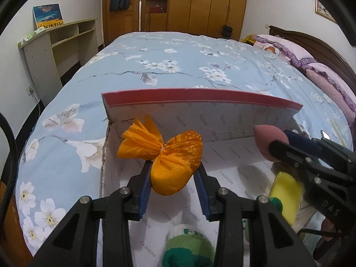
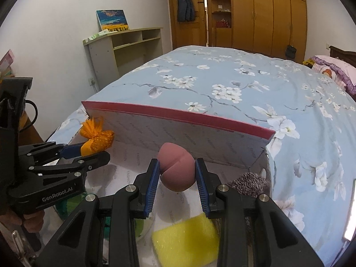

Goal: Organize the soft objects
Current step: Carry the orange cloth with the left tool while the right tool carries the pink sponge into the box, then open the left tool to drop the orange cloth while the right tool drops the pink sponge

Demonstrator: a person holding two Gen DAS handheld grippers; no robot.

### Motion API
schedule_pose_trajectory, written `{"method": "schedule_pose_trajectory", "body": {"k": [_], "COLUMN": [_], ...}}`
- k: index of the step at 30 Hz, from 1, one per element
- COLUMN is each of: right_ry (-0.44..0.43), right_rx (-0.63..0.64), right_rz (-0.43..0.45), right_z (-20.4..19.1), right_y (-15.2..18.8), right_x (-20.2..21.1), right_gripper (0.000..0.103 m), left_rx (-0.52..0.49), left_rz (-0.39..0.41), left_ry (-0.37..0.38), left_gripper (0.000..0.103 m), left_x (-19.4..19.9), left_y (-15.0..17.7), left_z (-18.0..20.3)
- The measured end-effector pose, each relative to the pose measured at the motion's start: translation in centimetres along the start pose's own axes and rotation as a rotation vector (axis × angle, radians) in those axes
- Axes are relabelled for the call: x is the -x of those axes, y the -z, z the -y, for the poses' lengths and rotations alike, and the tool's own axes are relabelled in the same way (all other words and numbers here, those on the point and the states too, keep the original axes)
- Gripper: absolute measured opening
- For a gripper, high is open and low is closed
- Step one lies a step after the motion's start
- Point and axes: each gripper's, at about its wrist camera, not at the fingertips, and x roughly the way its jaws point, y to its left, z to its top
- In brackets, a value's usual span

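From the left wrist, the left gripper (image 1: 174, 178) clamps an orange tied cloth pouch (image 1: 171, 158) between its blue pads, held above the open box (image 1: 222, 120) on the floral bedspread (image 1: 166, 66); to its right the right gripper (image 1: 279, 145) grips a pink makeup sponge (image 1: 267, 136); a green knitted ball (image 1: 189, 247) lies below; from the right wrist, the right gripper (image 2: 178, 173) pinches the pink makeup sponge (image 2: 176, 171) over the box; a yellow sponge (image 2: 185, 238) lies beneath it, a grey knitted item (image 2: 249, 181) to its right, the left gripper (image 2: 89, 151) with its pouch to its left.

Floral bed (image 1: 178, 66), wooden wardrobe (image 1: 209, 4), white walls (image 2: 55, 33)
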Motion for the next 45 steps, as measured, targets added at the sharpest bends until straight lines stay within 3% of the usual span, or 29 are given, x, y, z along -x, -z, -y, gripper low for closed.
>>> {"method": "schedule_pose_trajectory", "body": {"k": [9,14,22,45], "right_ry": [0.013,0.008,0.005,0.007], "right_rx": [0.005,-0.002,-0.009,-0.017], "right_rz": [-0.029,-0.045,-0.048,0.049], "right_z": [-0.1,0.0,0.2,-0.2], "right_y": [0.2,0.4,0.4,0.2], "right_x": [-1.6,-2.2,-2.2,3.5], "right_gripper": [0.034,0.034,0.036,0.041], "left_rx": [0.015,0.006,0.002,0.026], "left_rz": [-0.028,-0.04,-0.049,0.006], "left_ry": [-0.012,-0.032,-0.038,-0.028], "left_gripper": [0.039,0.049,0.051,0.051], "left_x": [-1.0,-1.5,-1.5,4.3], "left_y": [0.2,0.3,0.2,1.5], "left_z": [-0.1,0.1,0.3,-0.2]}}
